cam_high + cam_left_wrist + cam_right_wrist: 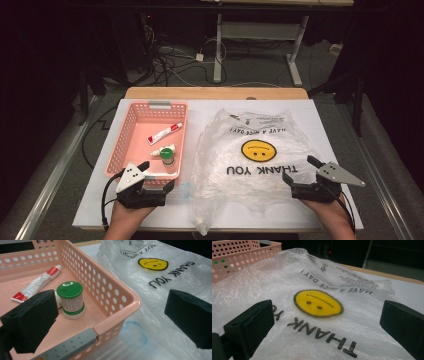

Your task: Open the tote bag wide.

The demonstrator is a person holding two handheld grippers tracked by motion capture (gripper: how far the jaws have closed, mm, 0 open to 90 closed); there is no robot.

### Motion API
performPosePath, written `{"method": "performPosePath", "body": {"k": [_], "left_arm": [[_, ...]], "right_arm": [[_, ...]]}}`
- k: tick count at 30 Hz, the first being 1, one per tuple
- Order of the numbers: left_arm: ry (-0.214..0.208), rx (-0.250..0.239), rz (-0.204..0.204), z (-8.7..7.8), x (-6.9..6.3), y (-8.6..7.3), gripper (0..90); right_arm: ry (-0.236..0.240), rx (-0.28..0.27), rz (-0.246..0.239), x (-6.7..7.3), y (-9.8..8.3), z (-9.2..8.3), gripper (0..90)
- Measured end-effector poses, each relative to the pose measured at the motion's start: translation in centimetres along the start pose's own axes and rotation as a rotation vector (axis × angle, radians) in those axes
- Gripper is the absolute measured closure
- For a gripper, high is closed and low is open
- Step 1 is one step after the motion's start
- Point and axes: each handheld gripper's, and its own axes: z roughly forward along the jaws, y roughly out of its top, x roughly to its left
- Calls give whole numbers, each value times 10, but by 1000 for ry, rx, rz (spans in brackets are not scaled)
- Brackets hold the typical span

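**White tabletop, both tongs waiting at the near edge**

White board (320,112) covers the table, with dark floor and tangled cables beyond its far edge.

At the near left, the left gripper (156,176) sits in a hand, its jaws wide apart and holding nothing. In the left gripper view one jaw hangs over the inside of the pink basket (117,293) and the other over the plastic bag (160,312), so the basket's near right corner lies between them. At the near right, the right gripper (300,170) is likewise spread open and empty, its jaws poised above the bag's near right part, by the "THANK YOU" print (322,336).

Outward from the left tongs, the basket (131,125) holds a green-capped bottle (168,156) standing upright near its front right corner, a small white item just beside it, and a red-and-white tube (164,133) lying flat farther back. A grey handle clip (66,347) sits on the near rim.

The bag (255,165) lies crumpled and flat, its left edge touching or just beside the basket's right wall; I cannot tell which. Its yellow smiley (258,149) faces up mid-bag. Bare white surface stays free along the far strip and the right margin beside the bag.
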Motion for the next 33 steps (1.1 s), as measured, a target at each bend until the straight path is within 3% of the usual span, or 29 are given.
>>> {"method": "performPosePath", "body": {"k": [8, 16, 24, 26, 30, 33], "left_arm": [[-4, 4, 7, 0, -1, 0, 0], [1, 1, 6, -1, 1, 0, 0], [-5, 7, 12, 1, -1, -1, 0], [-6, 5, 10, 1, -1, -1, 0], [-7, 5, 11, 1, -2, -1, 0], [-9, 4, 13, 0, -2, -1, 0]], "right_arm": [[-25, -3, 21, -10, 5, -9, 2], [-109, 34, 60, -35, 0, -22, 29], [-152, 134, 130, -60, -18, -22, 140], [-158, 175, 175, -68, -27, -21, 173], [-167, 224, 204, -75, -35, -19, 222], [-175, 284, 251, -82, -43, -15, 293]]}}
